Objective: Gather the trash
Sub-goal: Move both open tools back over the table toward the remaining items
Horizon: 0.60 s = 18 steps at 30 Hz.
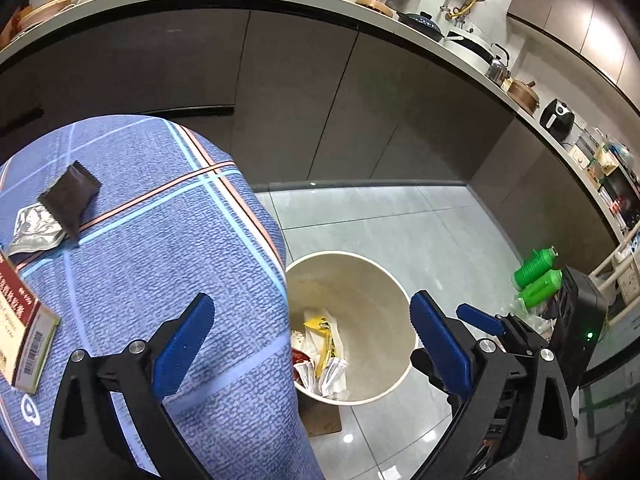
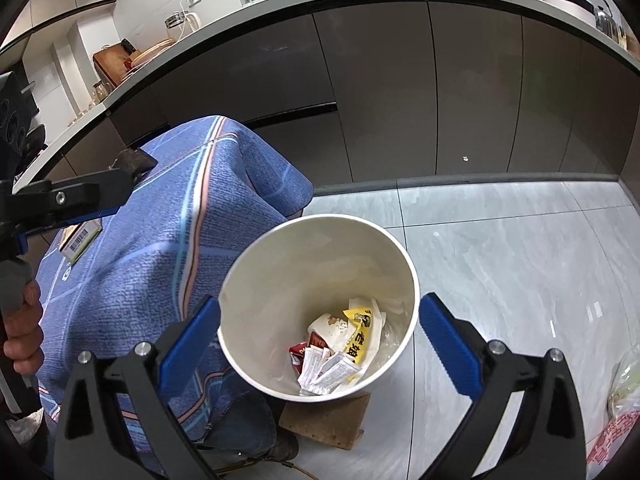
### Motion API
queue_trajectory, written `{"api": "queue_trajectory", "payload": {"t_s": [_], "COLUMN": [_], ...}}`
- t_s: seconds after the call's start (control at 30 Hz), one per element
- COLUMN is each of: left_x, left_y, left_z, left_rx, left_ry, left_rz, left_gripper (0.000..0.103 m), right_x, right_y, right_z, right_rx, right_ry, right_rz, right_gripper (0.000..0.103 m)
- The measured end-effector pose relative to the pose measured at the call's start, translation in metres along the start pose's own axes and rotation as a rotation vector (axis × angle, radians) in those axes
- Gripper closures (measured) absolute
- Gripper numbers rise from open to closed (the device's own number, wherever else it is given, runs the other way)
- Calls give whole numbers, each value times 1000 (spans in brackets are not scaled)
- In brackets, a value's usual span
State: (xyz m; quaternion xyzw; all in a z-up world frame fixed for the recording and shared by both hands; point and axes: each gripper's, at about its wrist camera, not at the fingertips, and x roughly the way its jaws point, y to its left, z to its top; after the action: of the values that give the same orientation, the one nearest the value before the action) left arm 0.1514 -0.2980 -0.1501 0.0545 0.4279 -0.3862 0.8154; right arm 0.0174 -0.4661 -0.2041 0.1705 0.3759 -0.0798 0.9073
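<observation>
Both grippers, left gripper [image 1: 312, 344] and right gripper [image 2: 320, 340], gape empty above the bin [image 2: 408, 280]; next, approach the dark wrapper [image 1: 70, 198] flat on the tablecloth [image 1: 160, 240].

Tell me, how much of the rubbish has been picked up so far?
Partly done. Several wrappers already lie in the white bin beside the table. Nothing is in hand: the left gripper and right gripper are both open and empty. Still left on the blue tablecloth are a dark packet, a silver foil wrapper and a red-and-green box.
</observation>
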Motion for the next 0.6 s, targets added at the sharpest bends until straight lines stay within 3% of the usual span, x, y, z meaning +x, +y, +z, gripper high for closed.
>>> {"api": "queue_trajectory", "payload": {"t_s": [0.37,0.6], "left_x": [-35,-67], "left_y": [5,15], "left_z": [-2,-1], "left_rx": [31,-6], "left_ry": [-51,-97], "left_rz": [13,34], "left_gripper": [9,9], "right_x": [-20,-39], "right_y": [21,46], "right_z": [12,25], "right_rx": [-57,-111], "right_ry": [-41,-81], "right_rz": [10,40], "right_gripper": [3,3]}}
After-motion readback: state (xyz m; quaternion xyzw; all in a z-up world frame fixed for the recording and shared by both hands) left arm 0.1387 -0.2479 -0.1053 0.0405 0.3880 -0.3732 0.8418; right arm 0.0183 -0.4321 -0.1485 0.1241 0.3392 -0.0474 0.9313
